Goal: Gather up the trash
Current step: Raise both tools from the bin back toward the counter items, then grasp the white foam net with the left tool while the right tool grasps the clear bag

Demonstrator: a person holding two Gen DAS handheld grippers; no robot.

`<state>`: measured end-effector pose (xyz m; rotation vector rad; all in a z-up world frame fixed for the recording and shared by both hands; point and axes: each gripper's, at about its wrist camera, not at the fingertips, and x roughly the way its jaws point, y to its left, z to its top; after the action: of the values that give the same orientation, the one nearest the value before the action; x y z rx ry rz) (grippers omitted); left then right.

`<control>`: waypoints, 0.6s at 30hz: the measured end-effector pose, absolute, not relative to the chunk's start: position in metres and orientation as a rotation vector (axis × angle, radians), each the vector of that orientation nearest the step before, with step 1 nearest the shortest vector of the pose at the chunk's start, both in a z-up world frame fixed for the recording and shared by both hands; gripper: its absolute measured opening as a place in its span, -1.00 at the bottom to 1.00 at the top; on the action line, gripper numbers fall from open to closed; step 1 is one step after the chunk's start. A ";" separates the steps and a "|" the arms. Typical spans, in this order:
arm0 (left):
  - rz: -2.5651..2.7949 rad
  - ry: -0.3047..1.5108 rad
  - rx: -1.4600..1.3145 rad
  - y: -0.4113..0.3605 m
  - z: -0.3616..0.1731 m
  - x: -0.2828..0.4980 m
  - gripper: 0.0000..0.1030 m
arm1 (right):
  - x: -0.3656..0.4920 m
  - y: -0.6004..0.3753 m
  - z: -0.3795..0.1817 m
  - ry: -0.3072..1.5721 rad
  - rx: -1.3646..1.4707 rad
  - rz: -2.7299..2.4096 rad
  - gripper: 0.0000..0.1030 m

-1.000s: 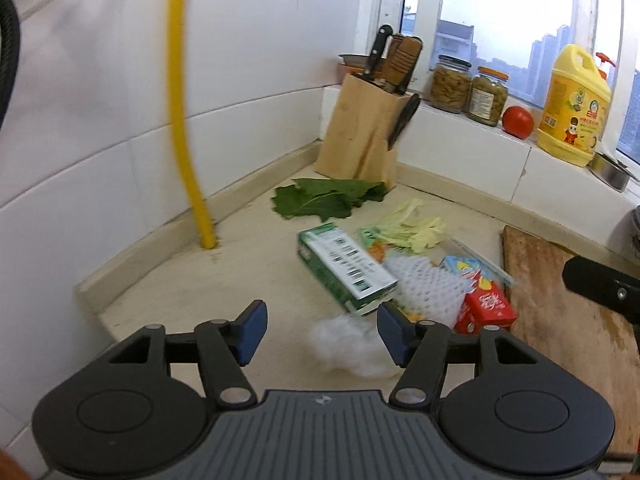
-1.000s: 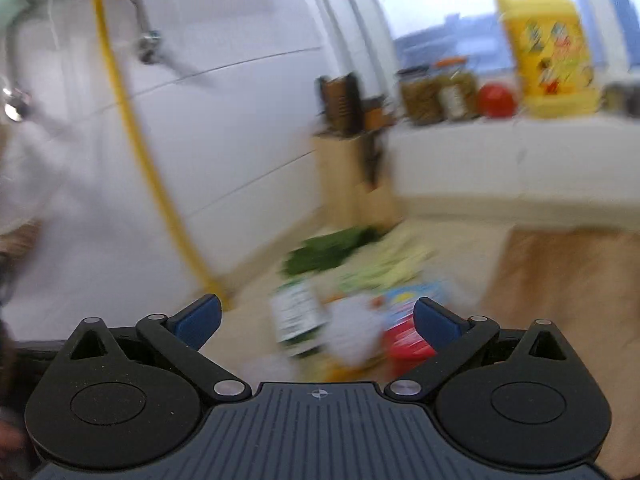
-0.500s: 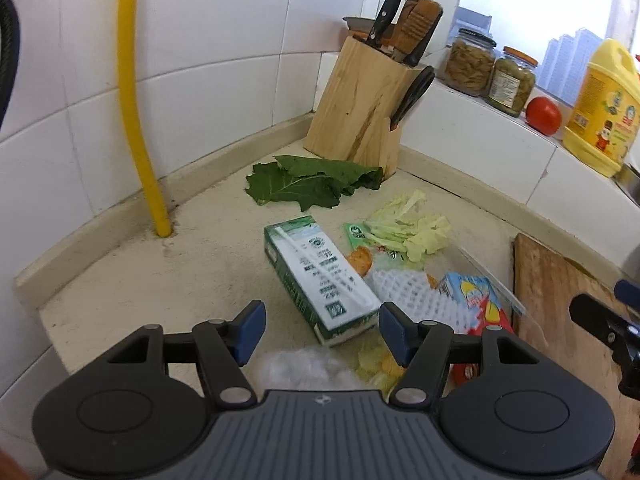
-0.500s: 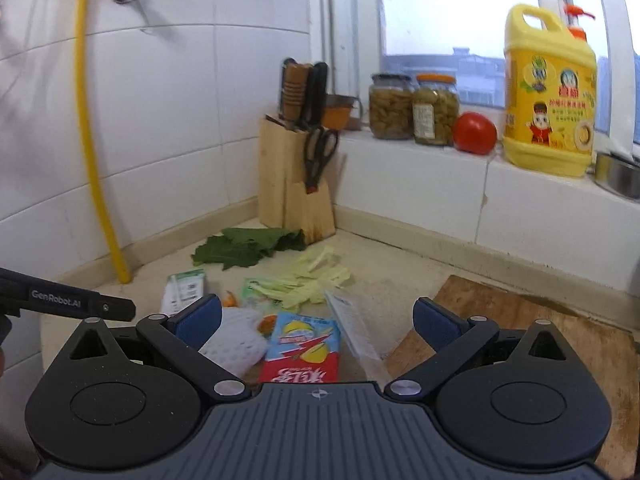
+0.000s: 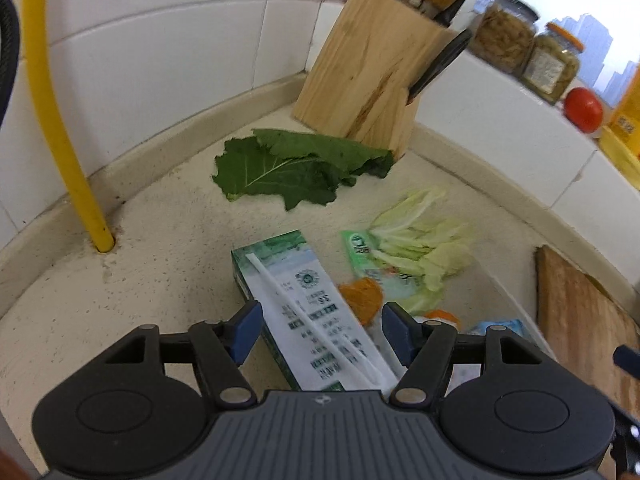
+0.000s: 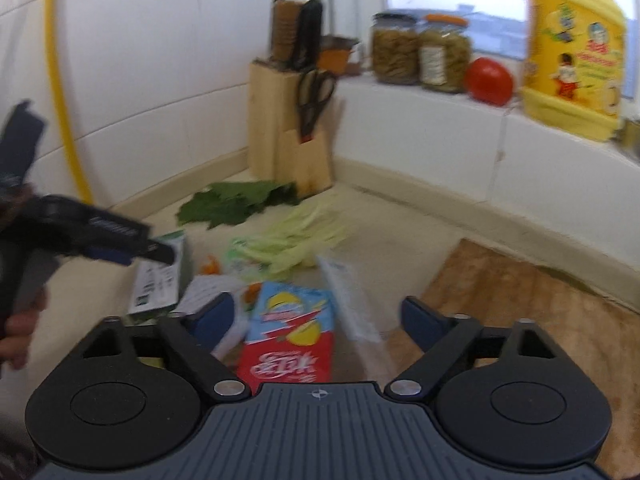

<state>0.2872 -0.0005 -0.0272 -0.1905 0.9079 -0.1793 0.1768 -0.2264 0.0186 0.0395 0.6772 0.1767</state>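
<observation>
both tongs are held spread — the left tongs [image 5: 320, 330] straddling the green carton [image 5: 308, 312], the right tongs [image 6: 316, 320] over the red carton [image 6: 290, 340] — presumably so each can be gripped.

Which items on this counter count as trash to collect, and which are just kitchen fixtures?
Trash: green-and-white carton, red-and-blue drink carton, dark green leaves, pale cabbage scraps, green wrapper.

Staying put: knife block, two jars, tomato, yellow detergent jug, cutting board.

We brought our left gripper [image 5: 320, 330] forward until its open jaws straddled the green-and-white carton [image 5: 308, 312] — and our right gripper [image 6: 316, 316] closed in over the red-and-blue carton [image 6: 290, 338].
</observation>
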 end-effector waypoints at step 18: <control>-0.287 0.936 -0.206 -0.014 0.001 0.268 0.24 | 0.198 -0.245 0.005 0.763 -0.038 0.155 0.51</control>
<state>0.2678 -0.0141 0.0006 -0.2061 0.9361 -0.2871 0.1982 -0.2454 0.0045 -0.0381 0.7631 0.1553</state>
